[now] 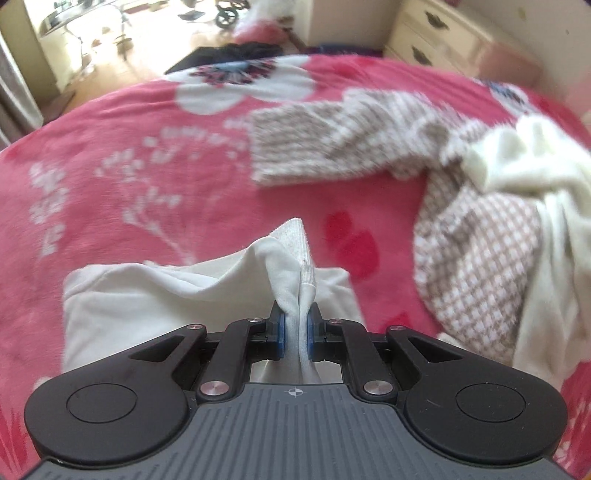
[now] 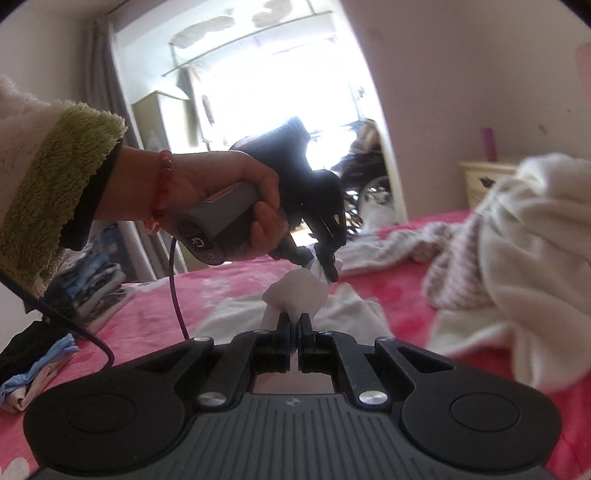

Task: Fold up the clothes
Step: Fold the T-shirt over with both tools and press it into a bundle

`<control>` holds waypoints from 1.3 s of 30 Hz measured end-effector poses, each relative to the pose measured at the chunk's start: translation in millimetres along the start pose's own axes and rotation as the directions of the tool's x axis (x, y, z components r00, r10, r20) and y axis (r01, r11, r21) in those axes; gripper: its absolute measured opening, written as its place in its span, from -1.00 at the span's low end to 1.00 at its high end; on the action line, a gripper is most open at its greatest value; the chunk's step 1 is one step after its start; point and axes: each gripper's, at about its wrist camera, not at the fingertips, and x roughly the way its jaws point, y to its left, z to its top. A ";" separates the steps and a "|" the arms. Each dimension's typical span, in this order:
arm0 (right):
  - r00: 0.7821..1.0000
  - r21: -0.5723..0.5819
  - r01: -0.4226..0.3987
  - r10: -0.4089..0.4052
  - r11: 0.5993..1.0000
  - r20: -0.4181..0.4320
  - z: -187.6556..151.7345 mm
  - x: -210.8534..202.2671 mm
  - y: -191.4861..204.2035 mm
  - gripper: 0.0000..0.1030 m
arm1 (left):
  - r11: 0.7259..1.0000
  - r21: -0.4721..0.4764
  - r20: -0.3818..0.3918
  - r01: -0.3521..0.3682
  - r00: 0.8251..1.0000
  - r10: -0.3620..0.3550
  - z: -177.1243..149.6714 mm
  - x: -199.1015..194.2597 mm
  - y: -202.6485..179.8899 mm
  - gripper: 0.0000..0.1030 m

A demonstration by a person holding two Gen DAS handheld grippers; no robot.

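A white garment (image 1: 147, 295) lies on the pink flowered blanket (image 1: 110, 166). My left gripper (image 1: 297, 317) is shut on a bunched edge of it, with a ribbed hem standing up above the blue pads. In the right wrist view my right gripper (image 2: 294, 321) is shut on another bunch of the same white garment (image 2: 295, 291). Just beyond it a person's hand (image 2: 221, 184) holds the left gripper (image 2: 328, 266), pointed steeply down and pinching the cloth.
A brown-and-white knitted garment (image 1: 332, 147) and a cream fleece (image 1: 535, 166) lie heaped at the right of the bed. Folded clothes (image 2: 92, 284) are stacked at the left edge. A cream dresser (image 1: 443, 33) stands behind, and a cable (image 2: 177, 295) hangs from the handle.
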 end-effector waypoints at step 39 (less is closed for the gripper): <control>0.857 0.437 0.027 0.204 0.899 -0.473 -5.6 46.5 -85.8 -0.09 | 0.932 0.361 0.300 0.032 0.942 -0.148 -293.8 -88.6 145.0 -0.04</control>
